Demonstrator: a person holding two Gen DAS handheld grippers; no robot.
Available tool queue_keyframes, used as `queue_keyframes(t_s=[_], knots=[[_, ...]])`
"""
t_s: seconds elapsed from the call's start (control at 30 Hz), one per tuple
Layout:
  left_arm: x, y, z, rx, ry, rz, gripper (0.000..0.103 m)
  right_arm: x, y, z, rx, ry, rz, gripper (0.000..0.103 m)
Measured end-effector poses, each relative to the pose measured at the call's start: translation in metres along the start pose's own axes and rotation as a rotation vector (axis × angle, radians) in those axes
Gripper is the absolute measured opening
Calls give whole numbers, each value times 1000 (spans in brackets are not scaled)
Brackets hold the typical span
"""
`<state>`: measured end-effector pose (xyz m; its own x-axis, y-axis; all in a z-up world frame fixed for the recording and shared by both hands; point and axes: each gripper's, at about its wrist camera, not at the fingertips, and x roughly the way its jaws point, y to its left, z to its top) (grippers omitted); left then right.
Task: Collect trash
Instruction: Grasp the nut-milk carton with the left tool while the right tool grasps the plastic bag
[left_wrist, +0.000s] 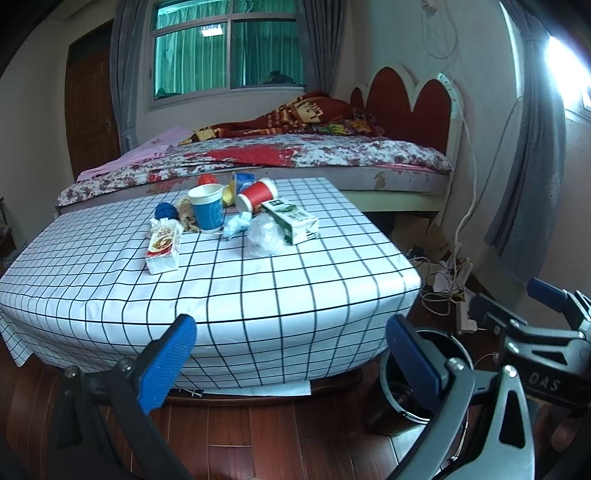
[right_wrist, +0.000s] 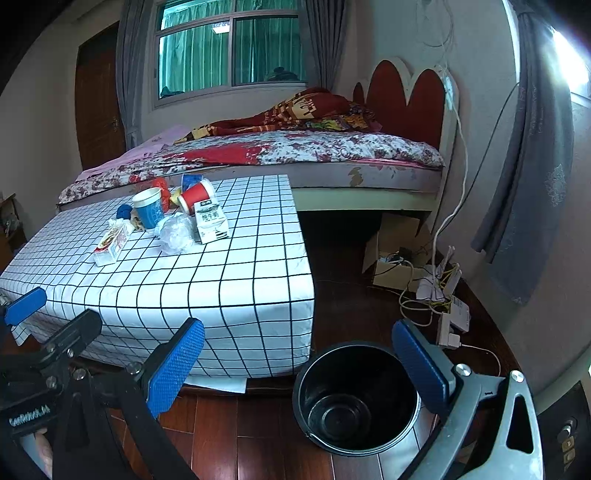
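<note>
Trash lies on a low table under a white grid cloth (left_wrist: 221, 280) (right_wrist: 207, 273): a blue paper cup (left_wrist: 207, 212) (right_wrist: 149, 207), a tipped red cup (left_wrist: 256, 194) (right_wrist: 195, 195), a green-and-white milk carton (left_wrist: 291, 221) (right_wrist: 211, 221), a crumpled clear plastic bag (left_wrist: 264, 236) (right_wrist: 176, 232), a red-and-white carton (left_wrist: 164, 247) (right_wrist: 110, 245), a blue ball (left_wrist: 165, 211). A black bin (right_wrist: 356, 397) (left_wrist: 410, 402) stands on the floor right of the table. My left gripper (left_wrist: 291, 354) is open, short of the table's front edge. My right gripper (right_wrist: 299, 354) is open above the bin, holding nothing.
A bed (left_wrist: 280, 155) runs behind the table. Cables and a power strip (right_wrist: 448, 325) lie on the wooden floor by the right wall, beside a cardboard box (right_wrist: 393, 254). A grey curtain (right_wrist: 532, 177) hangs at the right.
</note>
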<state>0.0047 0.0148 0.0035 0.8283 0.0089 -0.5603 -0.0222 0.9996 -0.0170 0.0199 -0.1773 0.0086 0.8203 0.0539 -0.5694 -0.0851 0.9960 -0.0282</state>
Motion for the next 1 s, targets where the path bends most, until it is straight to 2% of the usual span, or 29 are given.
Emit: queue_keyframes(t_s=[0.3, 0.53, 0.77, 1.0], knots=[[28, 41, 3, -28, 33, 77, 103, 29, 20, 10, -54, 2, 114, 102], [53, 86, 9, -71, 51, 152, 103, 70, 62, 36, -107, 2, 236, 101], [93, 132, 18, -134, 73, 214, 103, 139, 111, 61, -131, 71, 321, 86], [145, 165, 32, -184, 110, 237, 102, 204, 155, 74, -187, 157, 339, 79]])
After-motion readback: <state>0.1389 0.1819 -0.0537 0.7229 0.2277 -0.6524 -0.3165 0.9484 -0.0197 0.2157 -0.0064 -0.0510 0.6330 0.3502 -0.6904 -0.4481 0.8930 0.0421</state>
